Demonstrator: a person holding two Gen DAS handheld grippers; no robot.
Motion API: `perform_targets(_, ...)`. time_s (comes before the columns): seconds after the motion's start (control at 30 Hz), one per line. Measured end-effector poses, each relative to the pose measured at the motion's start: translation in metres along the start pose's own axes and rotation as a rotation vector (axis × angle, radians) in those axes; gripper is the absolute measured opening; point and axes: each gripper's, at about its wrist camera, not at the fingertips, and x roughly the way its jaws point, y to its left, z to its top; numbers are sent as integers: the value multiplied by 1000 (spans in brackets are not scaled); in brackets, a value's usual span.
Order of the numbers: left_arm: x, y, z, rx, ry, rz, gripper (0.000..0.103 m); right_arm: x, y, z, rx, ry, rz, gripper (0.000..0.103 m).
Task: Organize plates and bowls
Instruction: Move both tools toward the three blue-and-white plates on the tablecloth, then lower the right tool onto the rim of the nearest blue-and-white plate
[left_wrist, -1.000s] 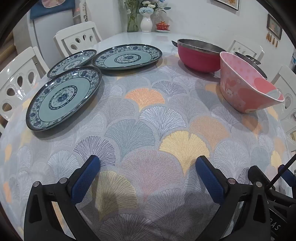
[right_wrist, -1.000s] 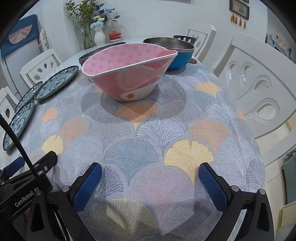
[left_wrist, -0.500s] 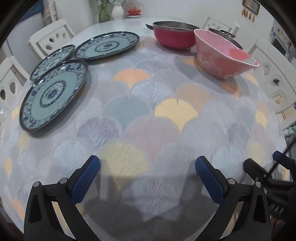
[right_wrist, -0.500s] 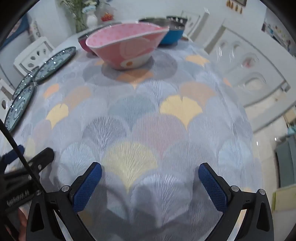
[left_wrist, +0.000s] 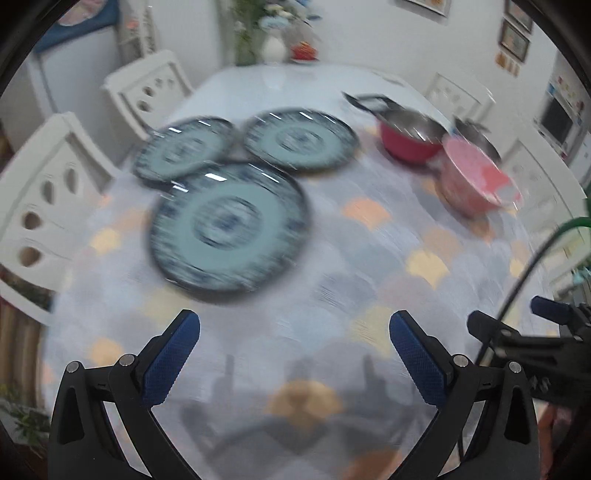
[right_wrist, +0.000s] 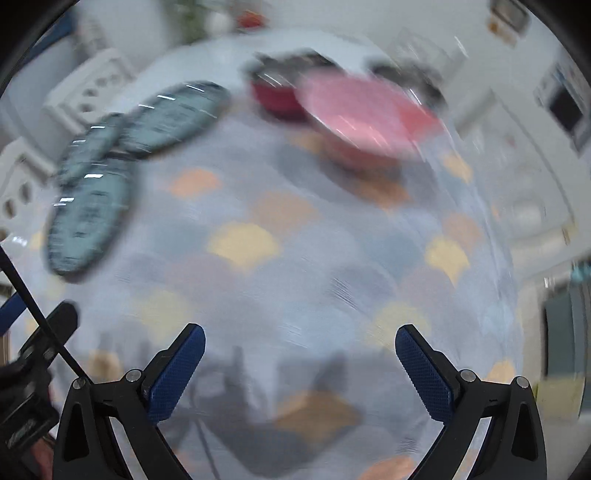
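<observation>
Tablecloth (left_wrist: 369, 266) bears three unstacked plates (left_wrist: 229, 227) upper left, bowls (left_wrist: 476, 184) (blurred) upper right; left gripper (left_wrist: 294, 338) and right gripper (right_wrist: 300, 350) gape wide, empty; nothing organized yet.

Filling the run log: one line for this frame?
left hand-held gripper: open, empty | right hand-held gripper: open, empty | plates: unstacked | view: blurred

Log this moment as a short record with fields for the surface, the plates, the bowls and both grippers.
surface: table with fan-patterned cloth
plates: three round blue-green patterned plates, nearest, far left, far right
bowls: pink dotted bowl, red metal-rimmed bowl behind it
left gripper: open, empty, above the cloth
right gripper: open, empty
image: motion-blurred
</observation>
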Motion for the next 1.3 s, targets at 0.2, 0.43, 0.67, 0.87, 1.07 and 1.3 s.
perform_targets(0.2,-15,65,9,-167,3,20,102,-45,75,20,-57,-136,-3,101)
perform_targets(0.43,-28,108,15,-162,-77,88,102,-42,111,16,-50,-176,-15,101)
perform_targets(0.67,-14,130,16,-143,-54,58,102,-31,132,26,-50,-195,-41,101)
perform_targets(0.87,-5,140,15,-113,-52,47,102,-20,119,39,75,-92,46,101)
perform_targets(1.07,1,142,18,-115,-37,20,102,-20,138,33,71,-74,62,101)
perform_targets(1.3,5,144,23,-120,-33,15,102,-25,153,32,8,-107,19,100)
